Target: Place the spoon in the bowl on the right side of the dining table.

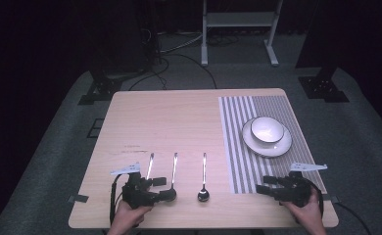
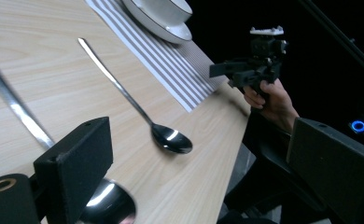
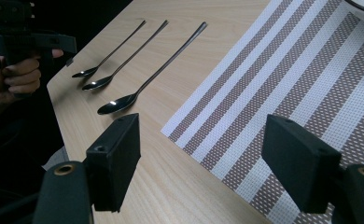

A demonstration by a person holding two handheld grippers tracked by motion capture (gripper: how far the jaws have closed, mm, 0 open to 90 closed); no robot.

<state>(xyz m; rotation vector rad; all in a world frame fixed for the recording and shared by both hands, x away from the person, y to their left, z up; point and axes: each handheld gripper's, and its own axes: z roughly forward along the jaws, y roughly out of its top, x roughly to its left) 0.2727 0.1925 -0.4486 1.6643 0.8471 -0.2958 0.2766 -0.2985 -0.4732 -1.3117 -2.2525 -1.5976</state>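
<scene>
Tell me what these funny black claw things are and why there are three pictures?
A person holds a claw tool in each hand: the left gripper and the right gripper. One camera looks down from above; one small camera rides on each claw. On the wooden table lie three spoons side by side. A bowl sits on a plate on a striped placemat. Both claws are open, holding nothing. The left one is right by the spoons.
</scene>
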